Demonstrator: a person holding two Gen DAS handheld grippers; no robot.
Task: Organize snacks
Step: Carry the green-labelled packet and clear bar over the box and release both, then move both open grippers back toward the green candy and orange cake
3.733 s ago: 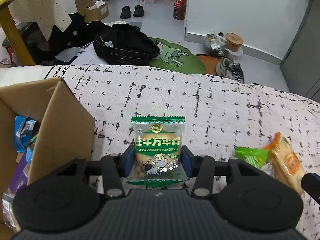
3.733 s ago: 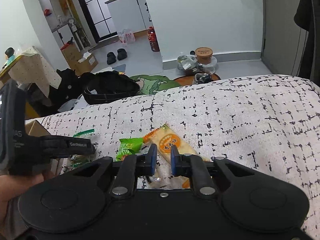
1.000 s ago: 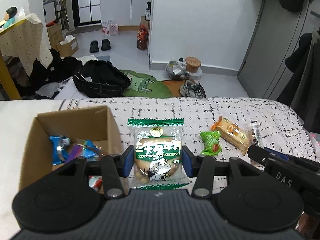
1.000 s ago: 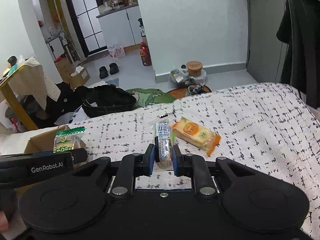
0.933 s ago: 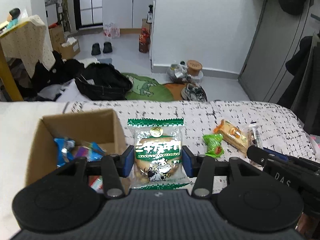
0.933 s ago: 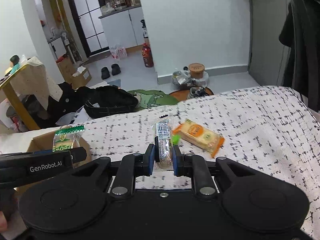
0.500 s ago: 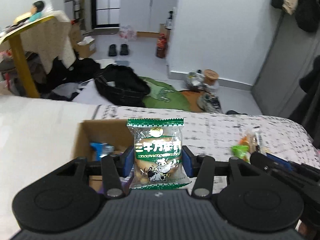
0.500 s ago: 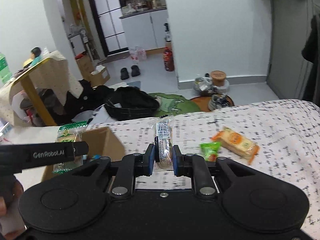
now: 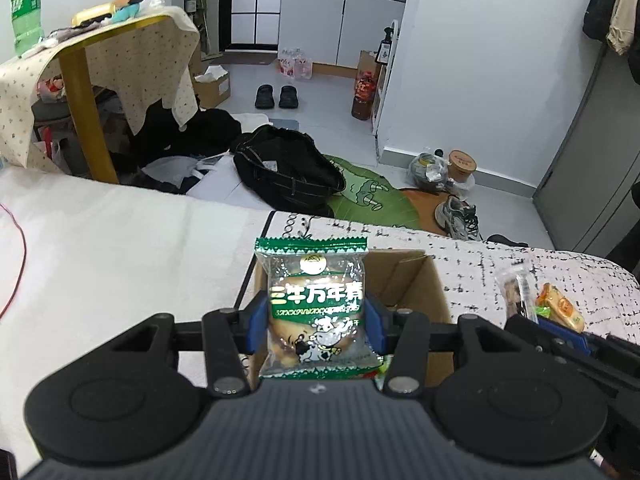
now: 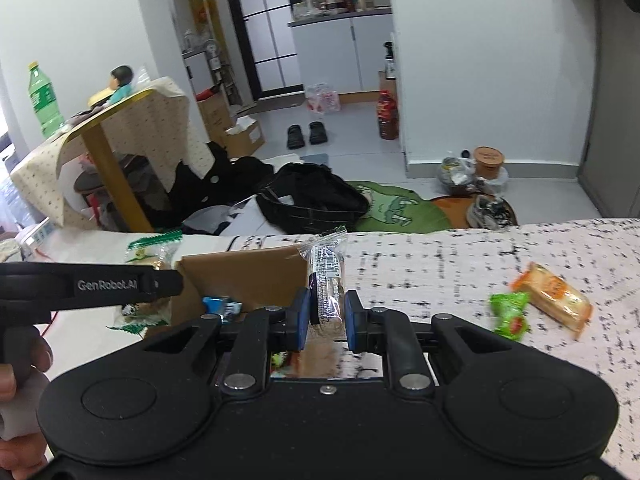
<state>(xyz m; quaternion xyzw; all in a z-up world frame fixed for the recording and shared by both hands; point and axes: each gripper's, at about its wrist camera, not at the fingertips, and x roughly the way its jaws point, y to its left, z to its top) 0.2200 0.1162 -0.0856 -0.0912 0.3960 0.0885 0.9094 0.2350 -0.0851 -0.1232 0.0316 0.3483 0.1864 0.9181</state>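
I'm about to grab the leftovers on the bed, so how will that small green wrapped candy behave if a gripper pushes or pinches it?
The green wrapped candy looks small, so it is probably light and would skid across the patterned bedspread. Its crinkly wrapper ends are likely floppy, so pinch the middle. It lies right beside the orange cracker packet, which a push might nudge.

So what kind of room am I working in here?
Most likely a small lived-in flat: kitchen cabinets at the back, slippers and a black bag on the floor, snacks going into a cardboard box on a patterned bed or sofa cover.

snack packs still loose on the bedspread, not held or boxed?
2: a green candy pack and an orange cracker pack beside it, right of the cardboard box. Others may be hidden behind the tools.
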